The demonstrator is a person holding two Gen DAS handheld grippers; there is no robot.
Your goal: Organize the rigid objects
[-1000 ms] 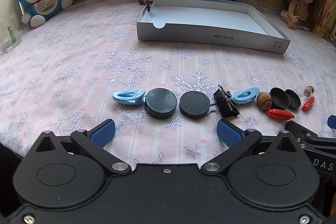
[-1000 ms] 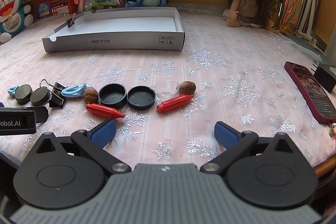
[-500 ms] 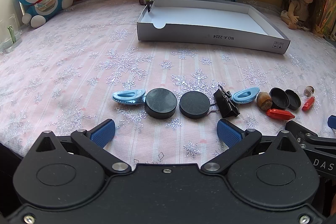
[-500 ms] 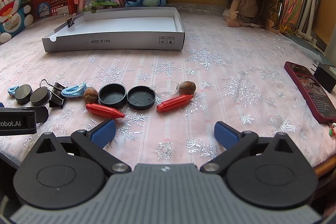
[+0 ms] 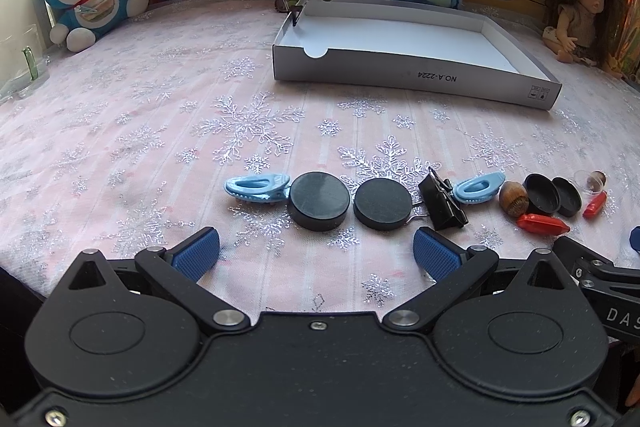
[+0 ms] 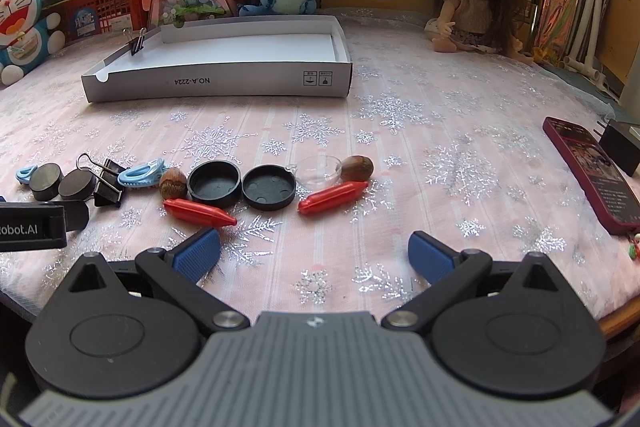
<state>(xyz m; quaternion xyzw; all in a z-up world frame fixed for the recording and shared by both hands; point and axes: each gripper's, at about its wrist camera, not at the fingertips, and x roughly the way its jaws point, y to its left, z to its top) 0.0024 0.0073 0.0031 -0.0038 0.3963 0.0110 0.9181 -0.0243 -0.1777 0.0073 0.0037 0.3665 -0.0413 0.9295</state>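
Both jaws released, empty; only R view shows phone [image 6: 592, 175], L shows glass [image 5: 22, 67].

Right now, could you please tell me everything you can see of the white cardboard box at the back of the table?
The white cardboard box is a shallow, open rectangular tray with low walls and nothing visible inside it. Its near wall carries upside-down print "NO.A-2224", two small handling symbols and a half-round notch at its left end. It sits flat on the pink snowflake tablecloth, beyond the row of small items. A black binder clip grips its left rim.
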